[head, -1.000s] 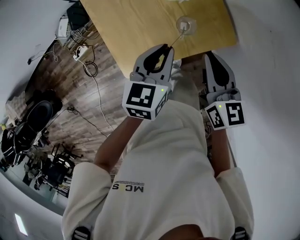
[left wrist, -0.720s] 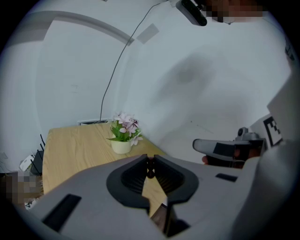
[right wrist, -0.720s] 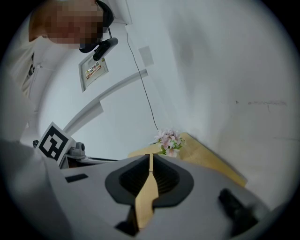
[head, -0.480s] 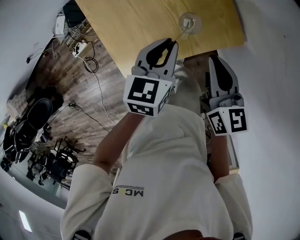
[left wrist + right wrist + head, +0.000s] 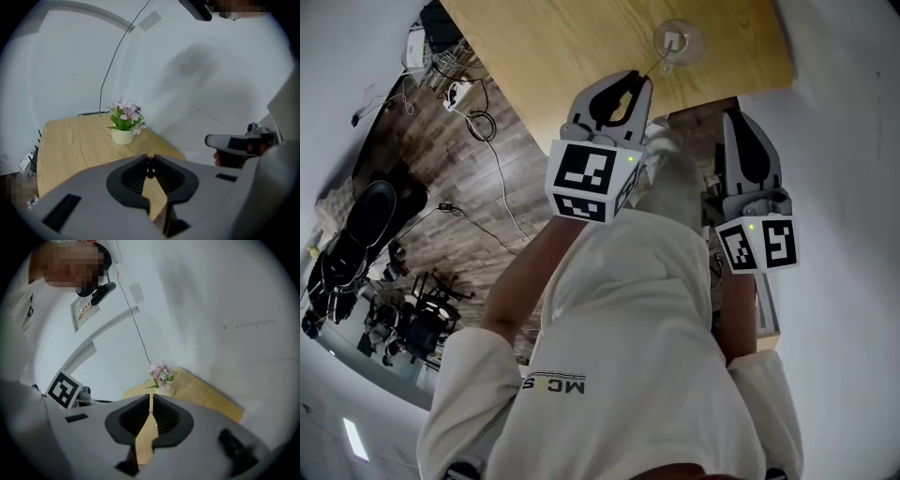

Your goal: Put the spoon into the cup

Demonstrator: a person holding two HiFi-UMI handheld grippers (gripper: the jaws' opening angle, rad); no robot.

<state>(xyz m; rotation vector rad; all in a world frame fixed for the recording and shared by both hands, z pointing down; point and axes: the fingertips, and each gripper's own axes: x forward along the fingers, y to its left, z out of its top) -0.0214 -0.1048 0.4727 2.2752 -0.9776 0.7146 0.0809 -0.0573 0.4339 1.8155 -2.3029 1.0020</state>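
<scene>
A clear glass cup [image 5: 685, 40] stands on the wooden table [image 5: 562, 47] near its front edge. A thin metal spoon [image 5: 659, 62] leans out of the cup, bowl end inside and handle slanting down-left. My left gripper [image 5: 643, 78] is shut on the end of that handle, just in front of the cup. In the left gripper view the jaws [image 5: 150, 161] meet on a small dark sliver, and the cup is hidden behind them. My right gripper [image 5: 738, 117] hangs off the table's front right corner, shut and holding nothing; its jaws [image 5: 150, 398] touch.
A small potted plant [image 5: 124, 123] with pink flowers stands at the far end of the table by the white wall [image 5: 225, 310]. Left of the table lie cables and a power strip [image 5: 469, 108] on wooden flooring, with dark chairs [image 5: 366, 234] further off.
My left gripper has edged up closer to the cup with the spoon handle still in it. The right gripper has barely shifted.
</scene>
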